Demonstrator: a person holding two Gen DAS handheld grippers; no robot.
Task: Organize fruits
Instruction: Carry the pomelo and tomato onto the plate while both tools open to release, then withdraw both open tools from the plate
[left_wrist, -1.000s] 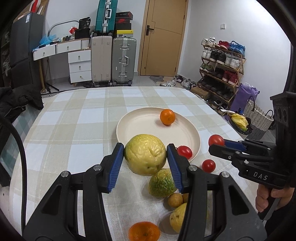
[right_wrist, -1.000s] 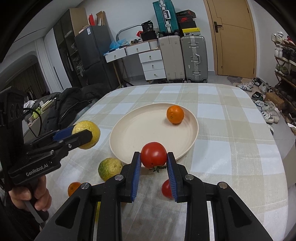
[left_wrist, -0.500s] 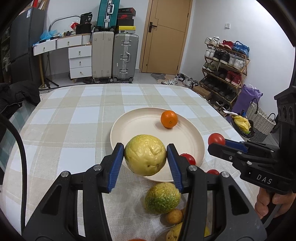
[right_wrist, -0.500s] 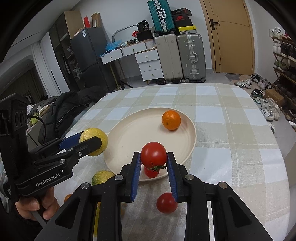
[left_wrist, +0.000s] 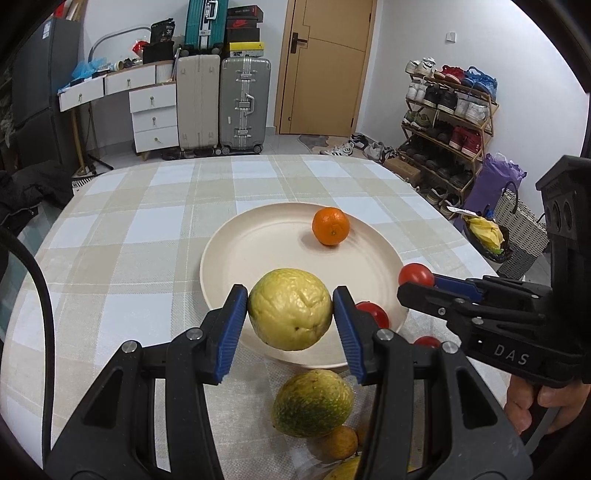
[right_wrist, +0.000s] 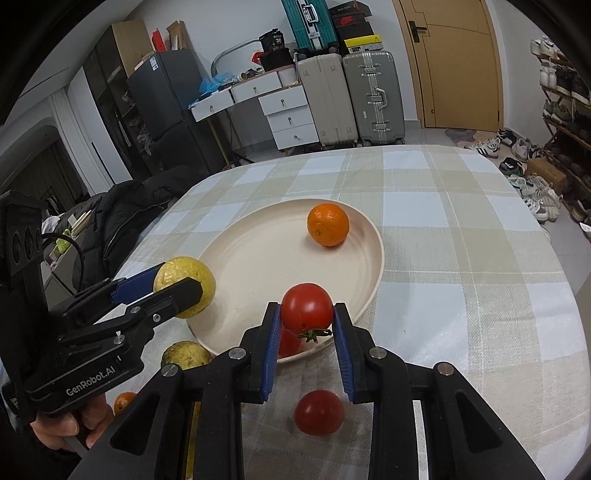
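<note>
My left gripper (left_wrist: 290, 308) is shut on a large yellow citrus fruit (left_wrist: 290, 314), held above the near rim of the cream plate (left_wrist: 240, 258). My right gripper (right_wrist: 306, 314) is shut on a red tomato (right_wrist: 306, 308), held over the plate's (right_wrist: 258, 266) near right rim. An orange (left_wrist: 330, 230) (right_wrist: 328, 229) lies on the far side of the plate. In the right wrist view the left gripper (right_wrist: 181, 291) shows at the left with the yellow fruit (right_wrist: 190, 284). In the left wrist view the right gripper (left_wrist: 417, 282) shows at the right, holding the tomato (left_wrist: 415, 273).
On the checked tablecloth (left_wrist: 147, 240) near the plate lie a green-yellow citrus (left_wrist: 312, 404), small brownish fruits (left_wrist: 338, 441), loose tomatoes (right_wrist: 319, 411) (left_wrist: 373, 314) and a small orange (right_wrist: 123, 402). A dark jacket (right_wrist: 125, 218) hangs off the table's left edge. Suitcases and a shoe rack stand beyond.
Both grippers have moved forward and slightly down with their fruits, from the table in front of the plate to above the plate's near rim. The orange has not moved.
</note>
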